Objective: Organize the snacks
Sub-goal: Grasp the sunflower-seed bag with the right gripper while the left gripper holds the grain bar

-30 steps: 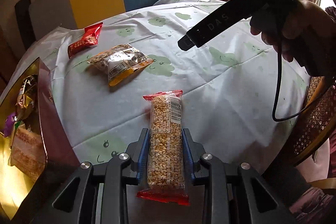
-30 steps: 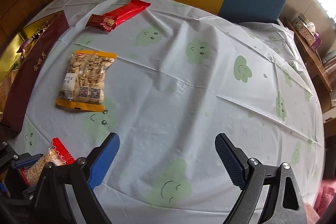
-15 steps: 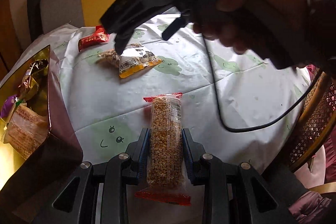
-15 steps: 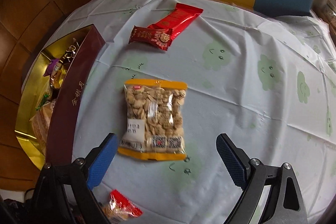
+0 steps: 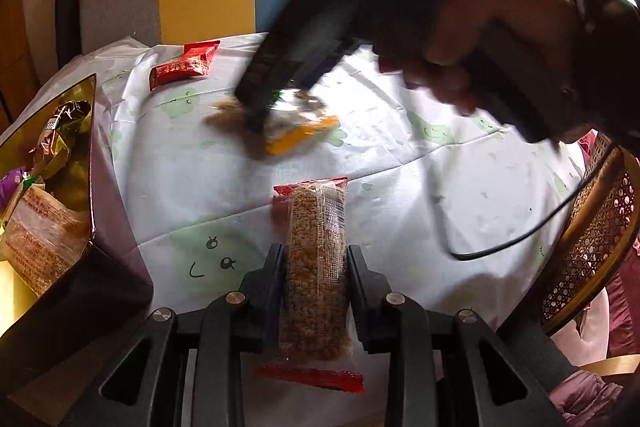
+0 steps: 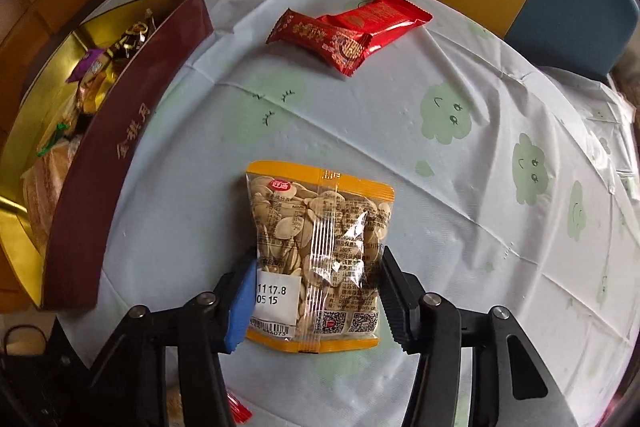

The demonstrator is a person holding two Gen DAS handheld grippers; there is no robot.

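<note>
The right hand-held gripper (image 6: 316, 303) is closing its jaws on the seed packet (image 6: 320, 255) at lower centre, pads at the packet's two long edges, probably to lift it flat; the left hand-held gripper (image 5: 316, 291) holds the grain bar (image 5: 316, 279) lengthwise, clear of the tabletop (image 6: 460, 227); the gift box (image 6: 116, 147) at left likely receives both; the red wrappers (image 6: 352, 27) lie at upper centre.

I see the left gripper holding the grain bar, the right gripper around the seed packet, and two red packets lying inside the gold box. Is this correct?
Not quite. The two red packets lie on the tablecloth, outside the gold box, as the right wrist view shows. The rest holds: the left gripper holds the grain bar, and the right gripper is closing around the seed packet.
</note>
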